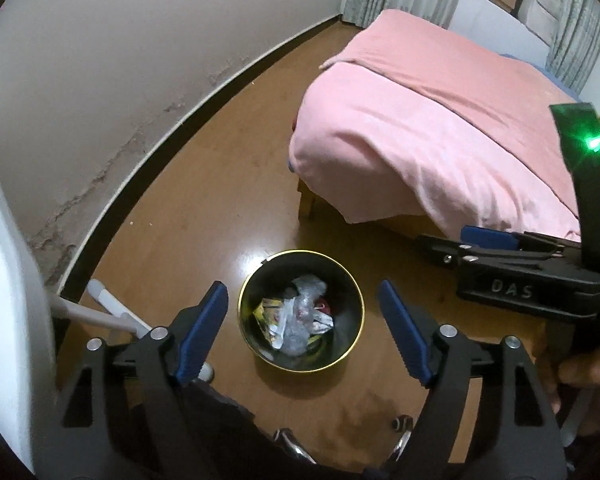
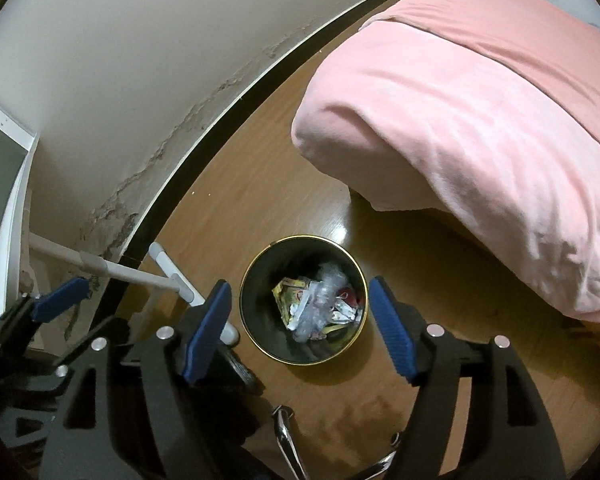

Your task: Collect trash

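We see the round black gold-rimmed waste bin (image 1: 302,312) standing on the brown wooden floor (image 1: 228,184) beyond our left gripper (image 1: 302,312) and right gripper (image 2: 300,304), both spread wide and empty. Crumpled clear plastic and coloured wrappers (image 2: 320,304) fill the bin. Only the left view shows the right gripper (image 1: 488,248) beside the pink-blanketed bed (image 1: 428,128).

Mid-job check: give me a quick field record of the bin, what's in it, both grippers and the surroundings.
bin: round black trash bin with gold rim, upright on wooden floor
contents: crumpled clear plastic and wrappers
left gripper: open, empty, above the bin
right gripper: open, empty, above the bin
nearby: bed with pink blanket; white pole by the wall
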Tool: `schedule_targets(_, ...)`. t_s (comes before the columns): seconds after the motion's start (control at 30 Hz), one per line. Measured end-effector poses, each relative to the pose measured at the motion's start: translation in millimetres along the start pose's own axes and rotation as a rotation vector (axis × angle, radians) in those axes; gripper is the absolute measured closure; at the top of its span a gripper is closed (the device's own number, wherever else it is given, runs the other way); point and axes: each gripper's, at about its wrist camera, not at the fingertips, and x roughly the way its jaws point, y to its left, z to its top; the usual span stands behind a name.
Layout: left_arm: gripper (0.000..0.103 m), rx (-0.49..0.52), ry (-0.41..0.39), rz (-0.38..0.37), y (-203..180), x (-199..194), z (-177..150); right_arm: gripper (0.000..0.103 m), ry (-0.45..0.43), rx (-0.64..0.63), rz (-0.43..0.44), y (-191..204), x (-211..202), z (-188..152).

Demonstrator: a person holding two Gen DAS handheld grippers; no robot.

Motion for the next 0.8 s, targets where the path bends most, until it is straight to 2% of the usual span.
schedule_targets(0.07,0.020,-0.001,-0.015,0.006,2,-12,-1,0.023,-0.010,-0.020,-0.007,4,-2,-1)
schedule_targets(0.2,0.012,-0.038,-0.079,0.050,21,-60,-13,0.021,-0.027,-0.080,-0.009,23,-8,-6)
schedule_targets(0.27,0.011,-0.068,-0.113,0.084,38,-90,-23,0.021,-0.042,-0.118,0.003,41,-18,-7)
schedule_targets(0.37,0.010,-0.120,-0.154,0.178,73,-139,-45,0.016,-0.098,-0.192,0.034,76,-44,-8)
schedule_targets(0.5,0.008,-0.277,-0.228,0.308,141,-210,-90,0.014,-0.164,-0.347,0.108,155,-81,-16)
schedule_targets(0.6,0.008,-0.413,-0.266,0.448,192,-258,-135,0.010,-0.197,-0.478,0.188,227,-100,-28)
schedule_targets(0.7,0.008,-0.567,-0.292,0.610,239,-304,-188,0.010,-0.201,-0.602,0.285,296,-111,-46)
schedule_targets(0.8,0.008,-0.696,-0.307,0.706,268,-338,-233,0.010,-0.198,-0.689,0.360,347,-116,-64)
